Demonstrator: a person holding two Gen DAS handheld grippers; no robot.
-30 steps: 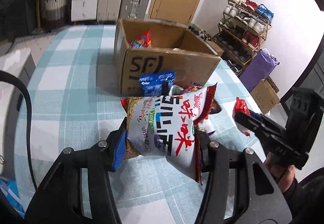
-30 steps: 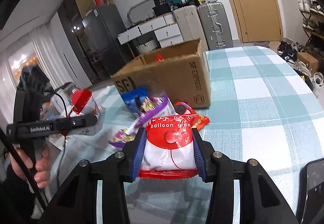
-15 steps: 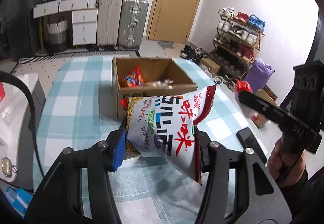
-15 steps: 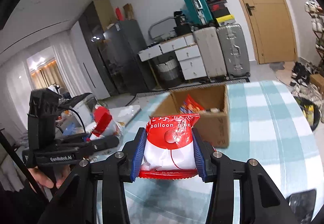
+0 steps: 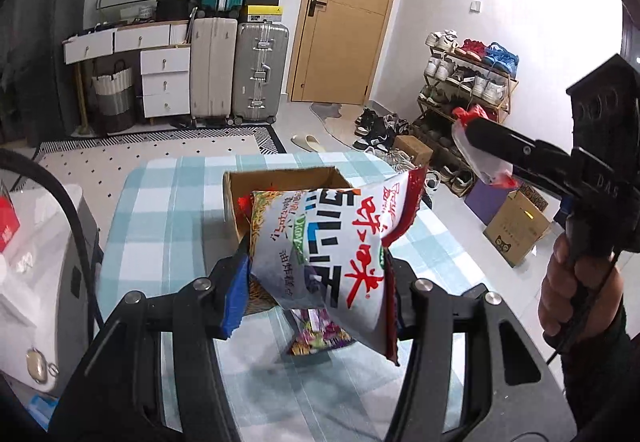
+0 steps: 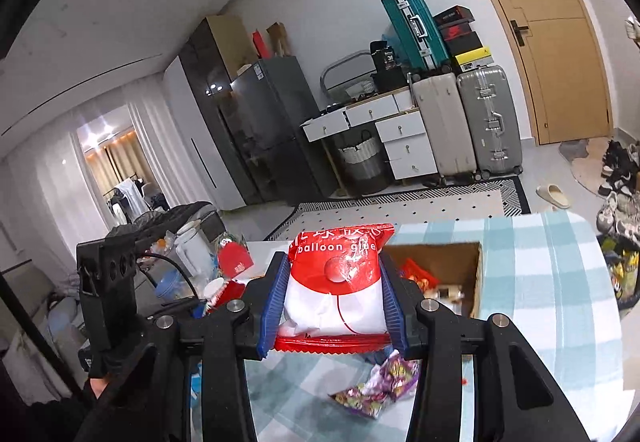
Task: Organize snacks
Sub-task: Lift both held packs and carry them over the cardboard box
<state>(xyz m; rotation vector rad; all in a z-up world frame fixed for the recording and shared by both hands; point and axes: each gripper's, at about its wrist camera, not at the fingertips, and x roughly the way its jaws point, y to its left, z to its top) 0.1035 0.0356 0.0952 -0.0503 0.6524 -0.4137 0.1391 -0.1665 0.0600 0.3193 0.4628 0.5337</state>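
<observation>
Left wrist: left claw (image 5: 316, 282) clamps noodle-snack bag (image 5: 332, 242); right claw (image 6: 334, 302) clamps balloon-glue packet (image 6: 334, 282).

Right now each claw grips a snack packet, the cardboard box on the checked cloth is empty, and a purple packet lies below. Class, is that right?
Not quite: the cardboard box is not empty. The right wrist view shows a red packet and other items inside it. The rest stands.

Left gripper (image 5: 316, 290) clamps a noodle snack bag (image 5: 332, 254) (tilted) above the cardboard box (image 5: 280, 182)
</observation>
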